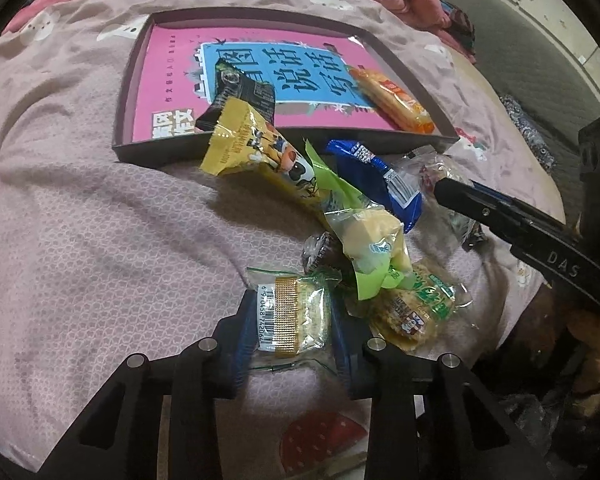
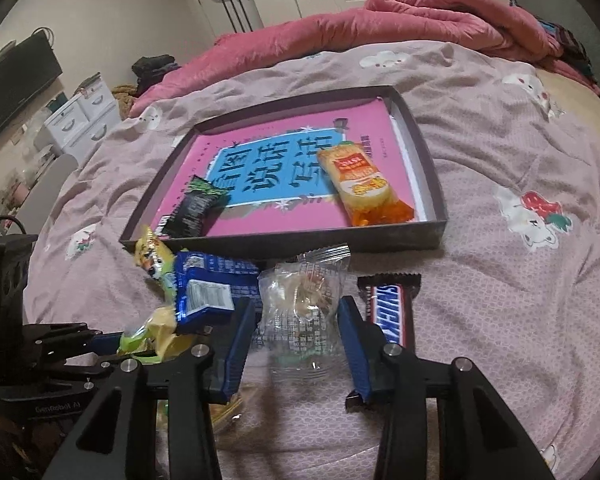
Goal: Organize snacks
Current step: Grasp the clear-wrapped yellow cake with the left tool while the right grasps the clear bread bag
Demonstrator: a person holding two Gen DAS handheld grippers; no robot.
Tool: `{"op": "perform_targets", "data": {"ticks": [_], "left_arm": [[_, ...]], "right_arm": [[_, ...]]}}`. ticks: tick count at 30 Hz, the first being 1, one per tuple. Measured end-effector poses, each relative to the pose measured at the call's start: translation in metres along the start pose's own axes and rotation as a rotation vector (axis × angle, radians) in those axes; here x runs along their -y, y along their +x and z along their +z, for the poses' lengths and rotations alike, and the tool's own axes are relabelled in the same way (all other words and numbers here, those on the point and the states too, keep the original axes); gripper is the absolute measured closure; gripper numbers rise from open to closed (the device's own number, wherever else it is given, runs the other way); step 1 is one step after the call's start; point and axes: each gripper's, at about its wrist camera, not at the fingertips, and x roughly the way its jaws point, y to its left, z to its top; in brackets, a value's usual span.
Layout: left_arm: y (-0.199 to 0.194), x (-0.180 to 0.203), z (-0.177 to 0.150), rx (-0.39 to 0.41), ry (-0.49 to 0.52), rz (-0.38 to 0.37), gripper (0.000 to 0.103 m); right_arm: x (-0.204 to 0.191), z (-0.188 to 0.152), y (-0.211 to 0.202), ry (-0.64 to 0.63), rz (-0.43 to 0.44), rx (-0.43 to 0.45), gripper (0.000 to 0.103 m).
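left gripper [image 1: 290,330]: fingers clamped on clear-wrapped cracker pack [image 1: 296,318], low on the bedspread [image 1: 100,240].
right gripper [image 2: 298,330]: pads against clear snack bag [image 2: 304,300], likely gripped.
tray [image 2: 428,160]: holds orange biscuit pack [image 2: 362,178] & black packet [image 2: 196,210].
risk L: slick film, pack may slip.
risk R: Snickers bar [image 2: 392,312] just beside finger, could get dragged.

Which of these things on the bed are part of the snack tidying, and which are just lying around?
Part of the job: shallow box, orange packet, black packet, clear packet, Snickers bar, barcoded packet.

Just lying about: pink quilt, white drawers.
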Motion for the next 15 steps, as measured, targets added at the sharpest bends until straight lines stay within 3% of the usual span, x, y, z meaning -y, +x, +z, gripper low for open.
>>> {"op": "perform_targets", "data": {"ticks": [9, 15], "left_arm": [[-0.032, -0.007, 0.003, 0.066, -0.029, 0.009, 0.069], [-0.048, -0.017, 0.01, 0.114, -0.069, 0.03, 0.068]], "right_arm": [[-0.003, -0.001, -0.01, -0.013, 0.014, 0.014, 0.06], [-0.012, 0.004, -0.029, -0.043, 0.029, 0.078, 0.06]]}}
